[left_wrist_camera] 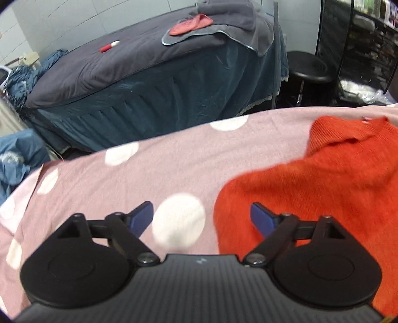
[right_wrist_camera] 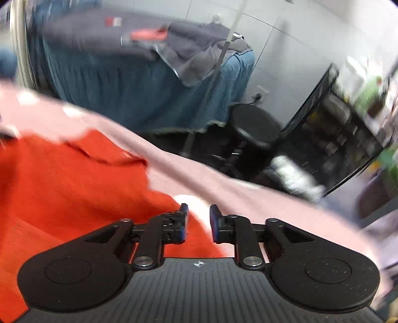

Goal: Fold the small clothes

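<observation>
An orange knit sweater (left_wrist_camera: 323,179) lies on a pink sheet with white dots (left_wrist_camera: 149,174); its collar is at the far side. My left gripper (left_wrist_camera: 201,215) is wide open and empty, just above the sheet at the sweater's left edge, with the right fingertip (left_wrist_camera: 261,216) over the orange knit. In the right wrist view the sweater (right_wrist_camera: 62,179) fills the left side. My right gripper (right_wrist_camera: 199,218) is open with a narrow gap and holds nothing, at the sweater's right edge over the pink sheet (right_wrist_camera: 248,198). This view is blurred.
Beyond the pink surface stands a bed with a dark grey cover (left_wrist_camera: 119,62) and a teal skirt, with a red cloth (left_wrist_camera: 191,23) on it. A black round stool (left_wrist_camera: 308,67) and a dark shelf unit (left_wrist_camera: 360,49) stand at the right. Blue fabric (left_wrist_camera: 17,159) lies at the left.
</observation>
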### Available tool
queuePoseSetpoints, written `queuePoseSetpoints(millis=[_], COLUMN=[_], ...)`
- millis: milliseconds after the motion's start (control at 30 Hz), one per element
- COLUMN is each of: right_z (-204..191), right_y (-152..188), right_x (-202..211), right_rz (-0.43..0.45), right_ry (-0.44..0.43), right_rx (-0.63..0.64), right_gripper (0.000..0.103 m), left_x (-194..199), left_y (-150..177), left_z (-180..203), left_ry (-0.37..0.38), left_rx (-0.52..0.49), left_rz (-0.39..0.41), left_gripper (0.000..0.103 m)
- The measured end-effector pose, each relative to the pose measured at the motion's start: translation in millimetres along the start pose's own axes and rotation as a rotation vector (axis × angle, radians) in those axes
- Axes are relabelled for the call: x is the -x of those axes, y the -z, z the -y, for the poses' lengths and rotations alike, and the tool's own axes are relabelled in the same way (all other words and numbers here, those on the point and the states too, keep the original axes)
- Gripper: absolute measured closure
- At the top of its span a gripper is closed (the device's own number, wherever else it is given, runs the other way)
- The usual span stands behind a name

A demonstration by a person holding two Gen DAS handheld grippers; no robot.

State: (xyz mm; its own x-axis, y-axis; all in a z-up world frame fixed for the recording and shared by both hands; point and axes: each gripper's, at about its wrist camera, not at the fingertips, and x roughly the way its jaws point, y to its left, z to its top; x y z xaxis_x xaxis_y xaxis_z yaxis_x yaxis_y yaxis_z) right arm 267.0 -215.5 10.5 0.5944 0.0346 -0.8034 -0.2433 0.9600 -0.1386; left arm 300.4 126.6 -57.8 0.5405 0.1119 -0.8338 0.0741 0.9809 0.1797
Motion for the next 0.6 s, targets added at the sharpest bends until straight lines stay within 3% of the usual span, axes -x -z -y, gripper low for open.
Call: queuePoseSetpoints(millis=[67,167,233,367,500,533,600], right_z=[-0.3,-9.5,-15.3,-20.8,-19.4,-19.9,-21.0], right_y=[18.5,57.1,80.8,117.9,140.3,142.8,147.4], right_x=[20.0,50.2,66.2,83.2,89.3,92.8,101.0], right_rz=[0.001,-0.013,-0.032,-0.123,-0.211,-0.214,-0.206], right_ry=[-0.046,-0.094,-0.122,-0.137,-0.146,-0.133,-0.117], right_rx=[-0.012,0.027,0.012,-0.085,-0.203,-0.218,-0.240], right_gripper=[0.046,0.042,0.040,0.038,0.038,0.038,0.038], left_x=[20.7,56.7,82.7,95.2,72.0,63.1,46.7], left_y=[26.9,75.5,109.4,160.3,178.0,178.6,175.3], left_z=[-14.3,-34.3,-37.0,-14.1,3.6,7.5,8.6], left_ry=[0.023,0.071,0.081,-0.055,-0.109,-0.146,-0.206], left_rx=[0.013,0.016,-0.041,-0.287,-0.411,-0.433,-0.429], left_rz=[-0.005,-0.015,0.023,0.002,-0.050,-0.061,-0.072], left_gripper=[0.008,0.007,0.007,0.007,0.007,0.010,0.031])
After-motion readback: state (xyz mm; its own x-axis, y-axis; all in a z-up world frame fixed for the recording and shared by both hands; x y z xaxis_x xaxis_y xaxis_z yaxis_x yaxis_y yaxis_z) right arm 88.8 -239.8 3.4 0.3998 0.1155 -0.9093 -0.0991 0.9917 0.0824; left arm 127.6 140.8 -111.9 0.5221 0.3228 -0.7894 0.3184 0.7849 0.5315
